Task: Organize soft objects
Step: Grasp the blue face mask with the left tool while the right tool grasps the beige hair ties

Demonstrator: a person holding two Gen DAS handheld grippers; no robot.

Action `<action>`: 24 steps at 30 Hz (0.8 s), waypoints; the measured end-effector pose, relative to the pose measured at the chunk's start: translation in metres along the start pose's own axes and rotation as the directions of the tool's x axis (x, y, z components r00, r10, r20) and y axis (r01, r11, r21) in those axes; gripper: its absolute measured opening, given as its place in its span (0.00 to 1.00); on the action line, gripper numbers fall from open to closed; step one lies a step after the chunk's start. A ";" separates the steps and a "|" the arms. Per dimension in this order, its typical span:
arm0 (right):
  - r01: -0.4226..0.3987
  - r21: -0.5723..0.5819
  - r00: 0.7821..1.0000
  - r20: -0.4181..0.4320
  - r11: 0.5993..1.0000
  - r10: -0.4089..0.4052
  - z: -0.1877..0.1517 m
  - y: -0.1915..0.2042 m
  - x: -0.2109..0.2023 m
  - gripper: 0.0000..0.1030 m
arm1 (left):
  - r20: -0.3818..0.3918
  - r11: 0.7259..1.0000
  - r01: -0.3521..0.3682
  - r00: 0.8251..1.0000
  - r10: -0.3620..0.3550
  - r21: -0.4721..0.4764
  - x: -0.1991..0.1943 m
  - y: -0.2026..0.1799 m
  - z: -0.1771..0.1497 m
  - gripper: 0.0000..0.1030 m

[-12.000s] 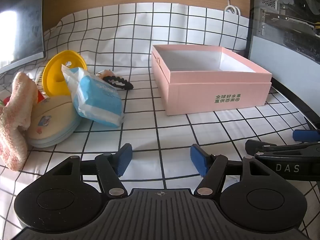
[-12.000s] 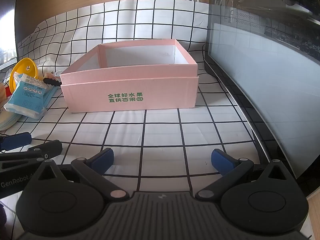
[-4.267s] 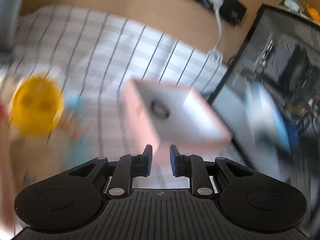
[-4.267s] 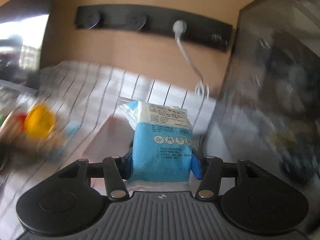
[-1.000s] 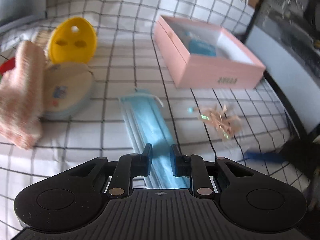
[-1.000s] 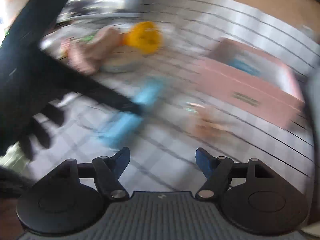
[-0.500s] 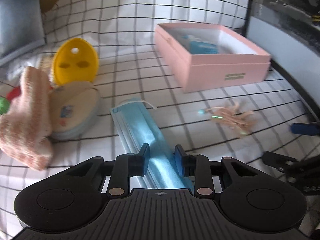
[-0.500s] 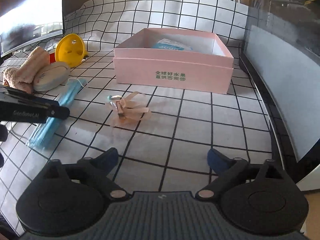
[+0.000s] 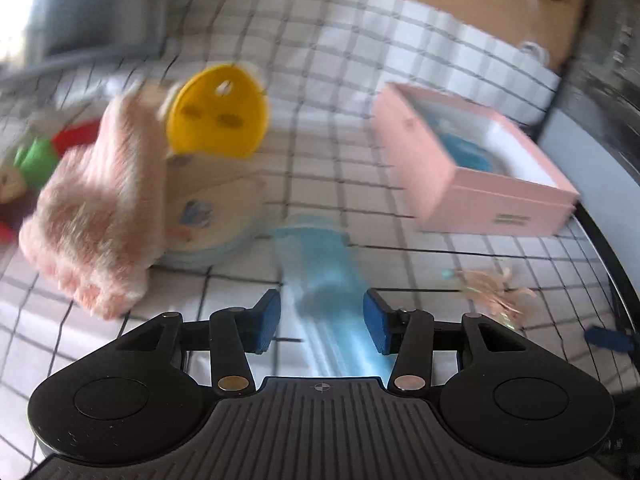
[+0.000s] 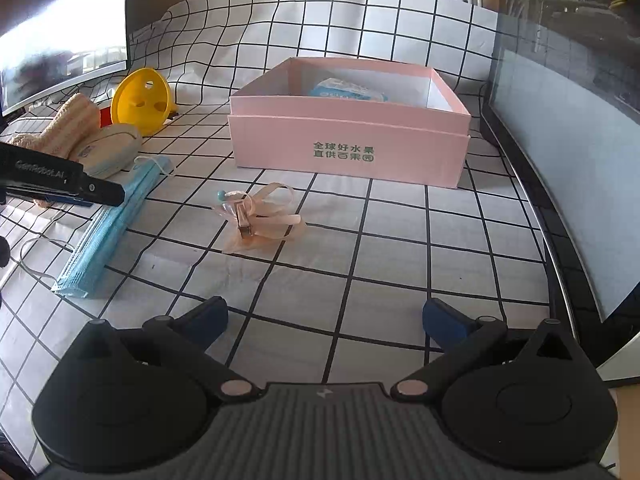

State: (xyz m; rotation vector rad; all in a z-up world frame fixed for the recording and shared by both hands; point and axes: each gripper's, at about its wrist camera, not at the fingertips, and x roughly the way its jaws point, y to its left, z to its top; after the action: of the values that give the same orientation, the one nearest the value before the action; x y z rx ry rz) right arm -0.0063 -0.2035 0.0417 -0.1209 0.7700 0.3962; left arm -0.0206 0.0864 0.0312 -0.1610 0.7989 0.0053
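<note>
A stack of blue face masks point(image 9: 332, 276) lies flat on the checked cloth. My left gripper point(image 9: 322, 320) straddles its near end, and the jaws are opening. The blue pads point(image 9: 266, 320) stand apart from the stack on both sides. The right wrist view shows the same masks point(image 10: 108, 228) with the left gripper point(image 10: 96, 192) low over them. My right gripper point(image 10: 324, 320) is open wide over bare cloth with nothing between its fingers. Ahead of it lies a pink ribbon hair clip point(image 10: 260, 216). The pink box point(image 10: 348, 152) holds a blue tissue pack point(image 10: 348, 90).
At the left are a fuzzy pink towel point(image 10: 68, 128), a round padded pouch point(image 10: 112, 148), a yellow plastic lid point(image 10: 140, 100) and a red and green toy point(image 9: 36, 152). A glass-sided computer case point(image 10: 560, 120) walls the right side. A monitor point(image 10: 60, 40) stands at the back left.
My left gripper's jaws have spread from nearly shut to well apart around the masks, and its view has swung and blurred. The right gripper has opened wider and steadied.
</note>
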 end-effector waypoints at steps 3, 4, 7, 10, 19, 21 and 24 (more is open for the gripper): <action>0.000 0.001 1.000 0.001 1.000 0.000 0.000 0.000 0.000 1.00 | -0.049 0.996 -0.016 0.999 0.011 -0.088 0.011 0.015 0.003 0.49; -0.001 0.001 1.000 0.000 1.000 0.001 0.000 0.000 0.000 1.00 | -0.042 0.995 -0.009 0.999 0.004 -0.104 0.012 0.017 0.004 0.49; -0.008 0.001 1.000 -0.006 1.000 0.008 0.001 -0.001 0.000 1.00 | -0.048 0.995 0.027 0.998 -0.032 -0.099 0.017 0.013 0.008 0.50; -0.016 0.001 1.000 -0.015 1.000 0.016 0.001 -0.001 0.000 1.00 | -0.051 0.999 0.048 0.997 -0.049 -0.018 0.022 -0.003 0.009 0.53; -0.060 -0.038 0.996 0.060 0.997 0.062 0.027 0.017 0.002 0.97 | -0.080 0.983 0.017 0.997 -0.002 0.182 0.019 -0.026 -0.004 0.48; -0.057 -0.067 0.996 0.066 0.996 0.061 0.037 0.025 0.013 0.88 | -0.083 0.978 0.020 0.997 -0.003 0.208 0.017 -0.026 -0.008 0.48; -0.066 -0.058 0.997 0.023 0.996 0.068 0.049 0.030 0.034 0.78 | -0.084 0.974 0.026 0.996 -0.007 0.226 0.012 -0.024 -0.012 0.48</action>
State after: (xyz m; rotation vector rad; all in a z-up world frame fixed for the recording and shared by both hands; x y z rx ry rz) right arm 0.0356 -0.1534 0.0542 -0.1442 0.7401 0.4827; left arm -0.0194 0.0602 0.0178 0.0486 0.8748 -0.1091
